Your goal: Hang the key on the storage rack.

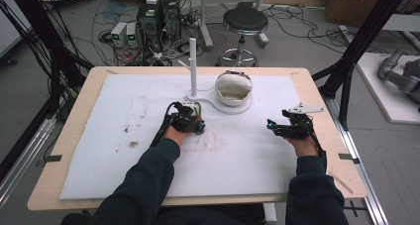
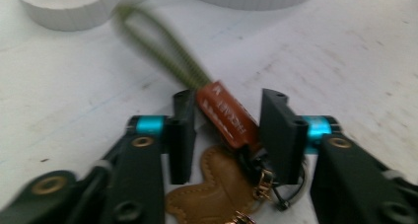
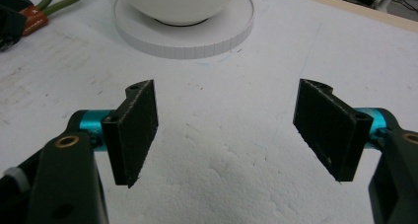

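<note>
Now keychain (image 2: 224, 116) between left gripper (image 2: 227, 135) pads.

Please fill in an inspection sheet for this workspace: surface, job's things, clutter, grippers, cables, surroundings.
Surface: white foam sheet on a wooden table, brown stains at left.
Job's things: keychain with olive cord loop, orange tag and tan leather charm, lying before the white stand; white bowl on the stand's base.
Clutter: nothing seen.
Grippers: left gripper straddles the tag, right pad apart; right gripper open, empty.
Cables: floor tangle.
Surroundings: stool, computers.
</note>
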Motion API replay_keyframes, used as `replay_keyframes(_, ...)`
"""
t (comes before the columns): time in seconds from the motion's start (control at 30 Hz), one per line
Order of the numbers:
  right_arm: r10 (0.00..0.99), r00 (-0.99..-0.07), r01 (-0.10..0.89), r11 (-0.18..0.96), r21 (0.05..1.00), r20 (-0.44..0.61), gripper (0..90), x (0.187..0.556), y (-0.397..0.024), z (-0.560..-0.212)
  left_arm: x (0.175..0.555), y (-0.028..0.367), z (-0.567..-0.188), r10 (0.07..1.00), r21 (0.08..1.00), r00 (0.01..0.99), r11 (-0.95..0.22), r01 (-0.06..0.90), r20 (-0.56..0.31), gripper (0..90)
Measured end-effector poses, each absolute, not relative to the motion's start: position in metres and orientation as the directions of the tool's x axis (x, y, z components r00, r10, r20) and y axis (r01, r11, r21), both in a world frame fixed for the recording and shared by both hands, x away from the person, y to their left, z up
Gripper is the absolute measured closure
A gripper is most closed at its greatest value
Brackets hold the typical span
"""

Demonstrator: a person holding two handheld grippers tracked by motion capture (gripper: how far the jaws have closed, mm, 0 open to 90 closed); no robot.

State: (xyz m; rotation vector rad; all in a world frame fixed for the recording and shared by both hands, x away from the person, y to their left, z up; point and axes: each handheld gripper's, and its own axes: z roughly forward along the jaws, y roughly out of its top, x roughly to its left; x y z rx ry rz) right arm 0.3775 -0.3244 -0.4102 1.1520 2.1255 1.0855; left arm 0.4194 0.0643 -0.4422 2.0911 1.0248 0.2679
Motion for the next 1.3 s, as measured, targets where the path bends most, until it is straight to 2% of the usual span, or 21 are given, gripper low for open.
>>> replay_keyframes(0.03,0.850,-0.525,0.463,0.329,0.823,-0.044,25.6,0.377,-0.325,-0.410,0.418,0.065,-0.441,0.731,0.723,0.672,-0.400,0.563,-0.119,75.0)
replay_keyframes(0.43,0.855,-0.517,0.470,0.317,0.824,-0.034,25.7,0.374,-0.328,-0.410,0.408,0.121,-0.429,0.674,0.632,0.728,-0.511,0.582,-0.125,76.1)
replay_keyframes(0.47,0.856,-0.516,0.471,0.318,0.823,-0.036,25.8,0.374,-0.328,-0.410,0.407,0.124,-0.428,0.686,0.625,0.718,-0.511,0.591,-0.117,74.5)
replay_keyframes(0.6,0.852,-0.523,0.470,0.326,0.820,-0.040,25.8,0.375,-0.325,-0.411,0.405,0.119,-0.433,0.729,0.648,0.677,-0.469,0.600,-0.099,49.2)
replay_keyframes(0.63,0.853,-0.521,0.470,0.325,0.821,-0.040,25.8,0.375,-0.325,-0.411,0.403,0.115,-0.435,0.738,0.652,0.670,-0.470,0.595,-0.080,46.1)
replay_keyframes(0.7,0.849,-0.526,0.468,0.328,0.821,-0.040,25.9,0.375,-0.324,-0.411,0.400,0.110,-0.436,0.753,0.659,0.657,-0.473,0.584,-0.042,45.9)
replay_keyframes(0.73,0.849,-0.527,0.466,0.329,0.821,-0.042,25.9,0.376,-0.324,-0.411,0.398,0.109,-0.436,0.755,0.662,0.656,-0.489,0.568,-0.006,48.7)
replay_keyframes(0.8,0.848,-0.528,0.466,0.331,0.820,-0.042,25.8,0.376,-0.324,-0.411,0.397,0.108,-0.436,0.742,0.667,0.670,-0.501,0.552,0.003,54.7)
replay_keyframes(0.83,0.848,-0.528,0.468,0.330,0.820,-0.040,25.9,0.376,-0.324,-0.411,0.395,0.107,-0.436,0.725,0.674,0.689,-0.513,0.532,0.008,67.3)
replay_keyframes(0.87,0.848,-0.528,0.470,0.328,0.819,-0.037,25.9,0.376,-0.324,-0.412,0.395,0.106,-0.436,0.720,0.673,0.694,-0.522,0.523,0.020,74.7)
replay_keyframes(1.07,0.849,-0.527,0.465,0.321,0.825,-0.033,25.9,0.376,-0.325,-0.411,0.397,0.114,-0.436,0.729,0.712,0.683,-0.462,0.529,-0.034,76.4)
replay_keyframes(1.3,0.854,-0.519,0.469,0.306,0.828,-0.021,25.9,0.376,-0.327,-0.411,0.391,0.135,-0.411,0.717,0.862,0.675,-0.221,0.456,-0.173,76.6)
